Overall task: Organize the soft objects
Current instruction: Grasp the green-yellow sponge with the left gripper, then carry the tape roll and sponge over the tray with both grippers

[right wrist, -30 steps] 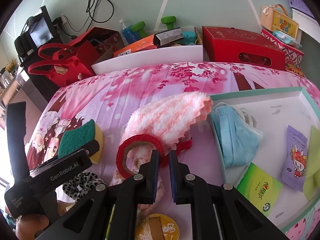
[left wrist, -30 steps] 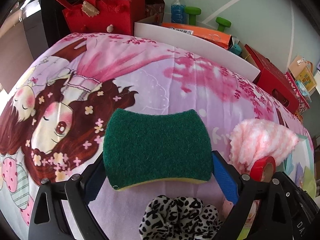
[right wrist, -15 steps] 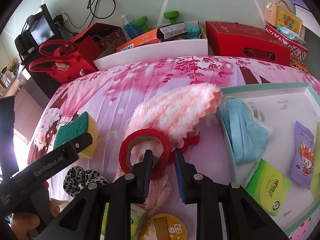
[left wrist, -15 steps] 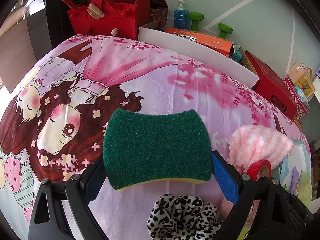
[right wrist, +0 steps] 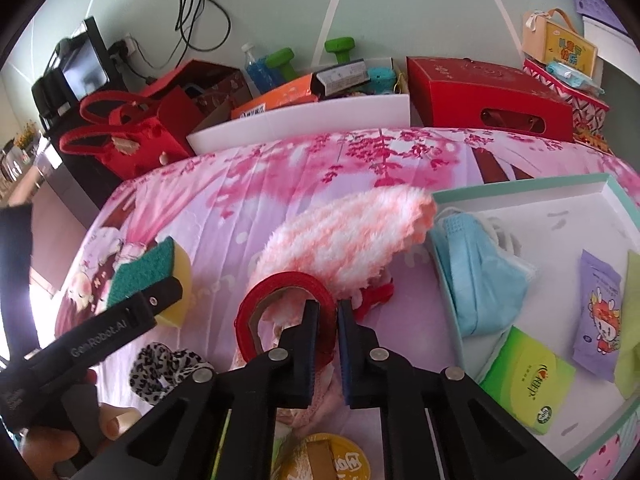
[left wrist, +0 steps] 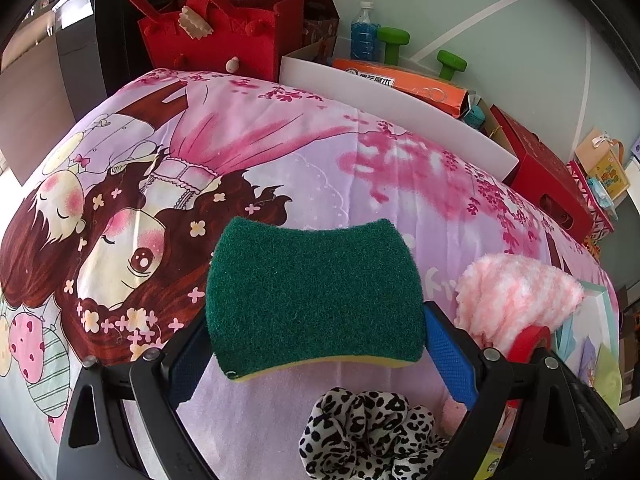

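My left gripper [left wrist: 316,320] is shut on a green-topped yellow sponge [left wrist: 316,292], held just above the pink cartoon bedsheet [left wrist: 280,160]; the sponge [right wrist: 148,268] also shows at the left of the right wrist view. My right gripper [right wrist: 329,312] is closing, one finger inside the red tape roll [right wrist: 280,284] and one outside, with the roll's wall pinched between the pads. A fluffy pink-and-white cloth [right wrist: 344,232] lies just beyond the roll. A leopard-print scrunchie [left wrist: 368,428] lies below the sponge.
To the right, a white tray with a teal rim [right wrist: 520,188] holds a blue face mask [right wrist: 476,276] and several packets. A yellow round tin [right wrist: 328,460] sits near me. Behind the bed are a white board [right wrist: 300,124], red bags and boxes.
The right jaws opened a little, straddled the wall of the red tape roll, then closed on it. The left gripper still holds the sponge in about the same place.
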`<state>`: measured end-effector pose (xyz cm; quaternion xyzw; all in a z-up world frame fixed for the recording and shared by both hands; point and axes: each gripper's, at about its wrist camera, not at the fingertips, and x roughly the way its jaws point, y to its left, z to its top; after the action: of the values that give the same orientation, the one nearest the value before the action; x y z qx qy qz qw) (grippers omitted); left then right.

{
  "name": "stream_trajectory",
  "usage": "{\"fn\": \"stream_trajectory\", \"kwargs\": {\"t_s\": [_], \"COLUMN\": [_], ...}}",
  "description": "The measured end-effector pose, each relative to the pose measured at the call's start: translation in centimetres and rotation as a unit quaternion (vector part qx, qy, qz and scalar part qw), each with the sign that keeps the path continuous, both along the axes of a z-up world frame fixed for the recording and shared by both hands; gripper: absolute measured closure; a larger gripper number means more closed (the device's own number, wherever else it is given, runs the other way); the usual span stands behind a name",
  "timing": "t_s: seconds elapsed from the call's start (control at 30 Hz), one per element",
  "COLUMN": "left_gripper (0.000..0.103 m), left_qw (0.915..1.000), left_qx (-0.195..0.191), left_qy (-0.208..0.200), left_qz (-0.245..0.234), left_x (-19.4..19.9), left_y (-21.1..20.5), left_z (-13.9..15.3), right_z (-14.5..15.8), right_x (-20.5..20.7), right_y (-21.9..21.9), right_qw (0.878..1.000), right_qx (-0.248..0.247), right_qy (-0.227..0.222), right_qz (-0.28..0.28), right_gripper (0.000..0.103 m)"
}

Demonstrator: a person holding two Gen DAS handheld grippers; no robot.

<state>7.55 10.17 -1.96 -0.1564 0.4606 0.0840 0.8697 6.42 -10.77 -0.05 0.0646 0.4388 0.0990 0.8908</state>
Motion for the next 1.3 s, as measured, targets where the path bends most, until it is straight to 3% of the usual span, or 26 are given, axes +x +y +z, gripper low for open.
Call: {"fn": "stream_trajectory", "kwargs": {"t_s": [0.47,0.8,1.3], "left_gripper": [0.006,0.006,0.006], "left_qw": [0.9990,0.9968,0.9823], "left_qx": [0.015,0.028,0.055], "left_qy": [-0.043,-0.074,-0.105], "left_qz": [0.001,-0.015,-0.145], "left_x": [-1.3,-2.1,-1.8], "left_y": [-0.1,-1.5,-11.9], "left_z": [3.4,5.7,7.9], "right_z": [4.4,4.9,4.9], "right_x": [-1.9,-2.0,-3.7], "right_y": [-2.3,-5.2,-16.5], "right_qw": [0.997,0.996,0.977], "right_qx": [0.037,0.045,0.031], "right_qy": [-0.058,-0.058,-0.038], "right_qz": [-0.019,-0.058,-0.205], "right_gripper": [0.093,0.093,0.093]}}
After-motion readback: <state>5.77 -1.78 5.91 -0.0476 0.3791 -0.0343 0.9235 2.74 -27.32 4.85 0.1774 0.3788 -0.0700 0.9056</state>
